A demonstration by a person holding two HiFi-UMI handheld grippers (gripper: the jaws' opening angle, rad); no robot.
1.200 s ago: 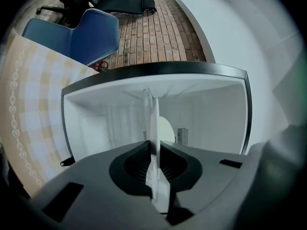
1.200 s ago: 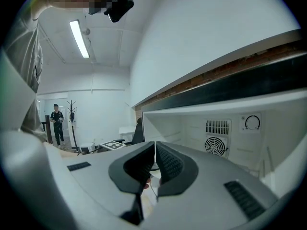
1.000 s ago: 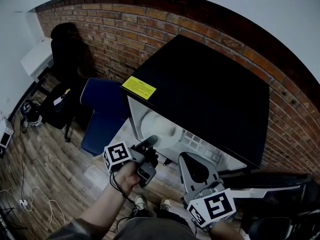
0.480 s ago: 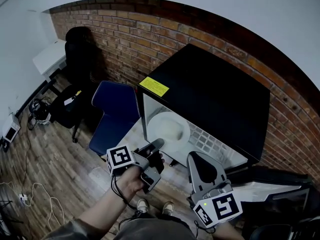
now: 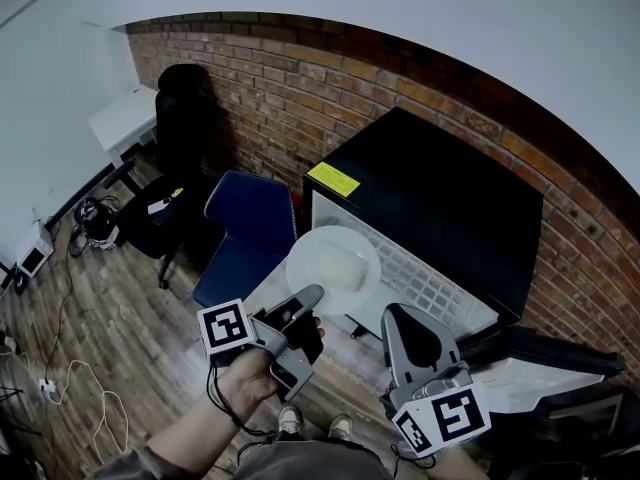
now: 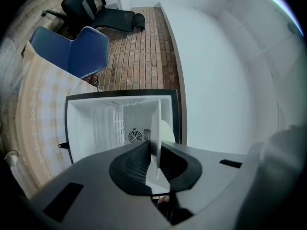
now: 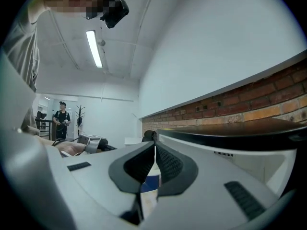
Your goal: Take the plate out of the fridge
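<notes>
our left gripper [image 5: 303, 298] is clamped on the rim of the plate [image 5: 335, 266], now held just outside the open front edge of the fridge [image 5: 440, 203]. a second ago the plate was still inside, so the task looks nearly done. our right gripper [image 5: 403, 316] is closed on nothing.

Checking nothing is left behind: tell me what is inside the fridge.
The fridge shows only a wire rack and a round fan grille at the back. The plate, clamped edge-on in the left hand-held gripper, hides its right part.
</notes>
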